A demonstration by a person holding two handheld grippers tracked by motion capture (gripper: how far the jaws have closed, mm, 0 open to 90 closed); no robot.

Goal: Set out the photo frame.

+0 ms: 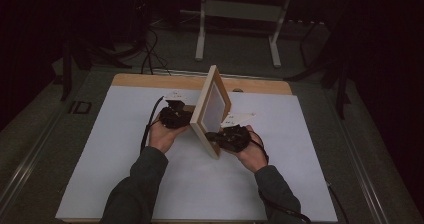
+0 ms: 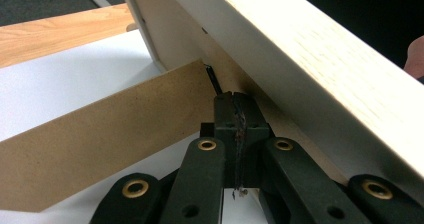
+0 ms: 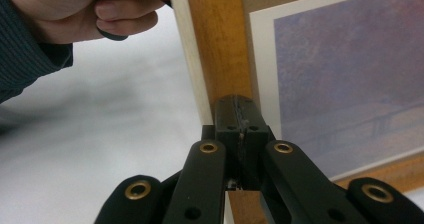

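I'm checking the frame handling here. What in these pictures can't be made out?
- High view: the left hand-held gripper tips, hidden behind the picture frame.
- Left gripper view: the easel stand, its foot cut off by the edge.
- Right gripper view: the print, blurred.

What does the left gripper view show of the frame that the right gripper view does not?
Left gripper view: the frame's back, with the brown easel leg swung out and the left gripper's shut jaws at a small black tab there. Right gripper view: the front, a bluish picture with a white border, the right gripper's shut jaws against the wooden edge, and the other hand. Both: the pale wooden frame and the white table.
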